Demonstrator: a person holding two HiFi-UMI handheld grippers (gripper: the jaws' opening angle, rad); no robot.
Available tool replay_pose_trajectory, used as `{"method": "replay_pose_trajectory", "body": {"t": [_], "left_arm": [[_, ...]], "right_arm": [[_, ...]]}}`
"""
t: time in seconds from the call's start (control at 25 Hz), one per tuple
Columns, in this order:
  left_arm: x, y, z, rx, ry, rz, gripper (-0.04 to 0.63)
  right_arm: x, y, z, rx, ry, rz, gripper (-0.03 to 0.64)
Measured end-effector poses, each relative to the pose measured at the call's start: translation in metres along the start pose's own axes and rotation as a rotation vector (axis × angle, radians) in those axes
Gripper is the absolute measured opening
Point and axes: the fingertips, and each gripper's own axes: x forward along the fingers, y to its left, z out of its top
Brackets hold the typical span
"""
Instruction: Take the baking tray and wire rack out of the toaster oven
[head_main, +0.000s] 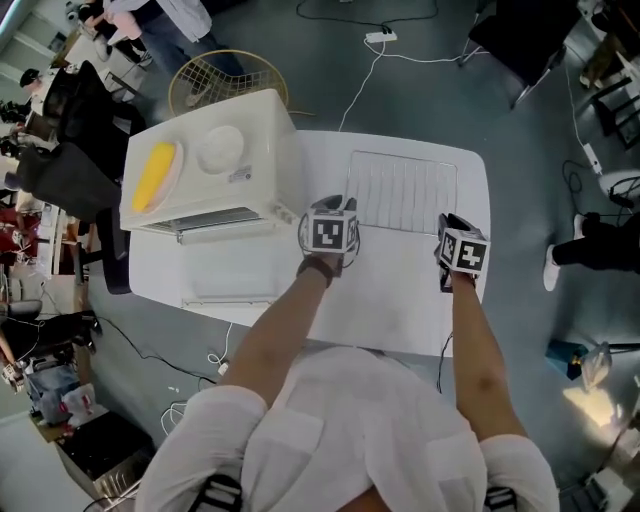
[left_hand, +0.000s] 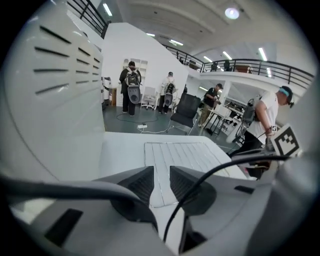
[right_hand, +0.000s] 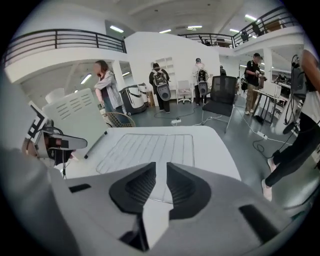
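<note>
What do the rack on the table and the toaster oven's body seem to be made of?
Wire rack: probably metal, bare silvery finish; thin straight parallel rods in a frame.
Toaster oven: shell looks like white painted sheet metal or plastic, smooth and matte; slots cut in its side suggest a thin wall, but which material stays open.

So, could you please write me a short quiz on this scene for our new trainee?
1. True or false: the wire rack is inside the toaster oven.
2. The left gripper and right gripper are: A) both open, B) both shut on the rack, C) one of each.
3. Fill in: the rack lies flat on the white ____.
Key: 1 false; 2 A; 3 table.
</note>
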Motion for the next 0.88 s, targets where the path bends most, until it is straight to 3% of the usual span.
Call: {"method": "replay_pose_trajectory", "body": {"t": [0.2, 0.36, 0.64, 0.88], "left_arm": [[-0.039, -0.012, 0.017, -0.014, -0.136, -0.062, 0.054], [-0.07, -0.01, 0.02, -0.029, -0.198, -0.094, 0.038], [-0.132, 0.004, 0.013, -0.094, -0.268, -0.157, 0.029], [-0.181, 0.055, -0.002, -0.144, -0.306, -0.141, 0.029]], "right_arm": [[-0.024, 0.04, 0.022, 0.006, -0.128, 0.067, 0.035], [-0.042, 0.082, 0.036, -0.011, -0.186, 0.129, 0.005], [-0.067, 0.161, 0.043, -0.043, -0.219, 0.252, 0.005], [-0.075, 0.23, 0.044, -0.07, -0.224, 0.326, 0.005]]}}
